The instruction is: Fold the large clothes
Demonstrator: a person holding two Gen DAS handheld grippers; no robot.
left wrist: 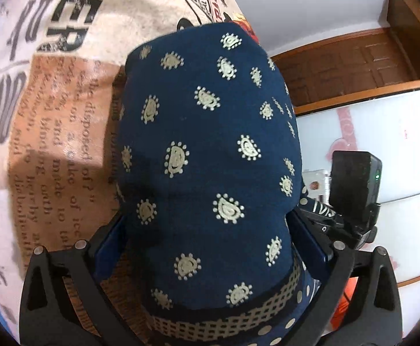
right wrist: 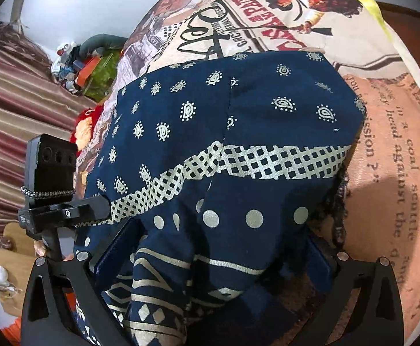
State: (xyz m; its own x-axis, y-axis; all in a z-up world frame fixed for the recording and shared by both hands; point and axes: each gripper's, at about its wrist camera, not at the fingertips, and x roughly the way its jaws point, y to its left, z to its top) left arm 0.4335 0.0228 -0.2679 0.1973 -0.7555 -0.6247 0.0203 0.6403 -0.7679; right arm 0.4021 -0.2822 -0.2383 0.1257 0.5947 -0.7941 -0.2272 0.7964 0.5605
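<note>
Navy blue paisley-printed cotton garment [left wrist: 207,155] drapes over both grippers, above the newspaper-print bedsheet [left wrist: 51,132].

It buries the left gripper [left wrist: 210,245] and right gripper [right wrist: 210,259]; fingertips hidden, so I cannot tell whether either pinches cloth or stands spread.

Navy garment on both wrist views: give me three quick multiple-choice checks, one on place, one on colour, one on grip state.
1. The navy garment lies on:
A. a newspaper-print cover
B. a bare wooden floor
C. a glass table

2. Its paisley motifs are:
A. red
B. cream
C. green

3. The right gripper is:
A. open and clear of cloth
B. out of view
C. bunching cloth between its fingers

Answers: 1 A, the printed cover surrounds the fabric; 2 B, pale marks on dark blue; 3 C, cloth fills the gap, as with the left gripper.
</note>
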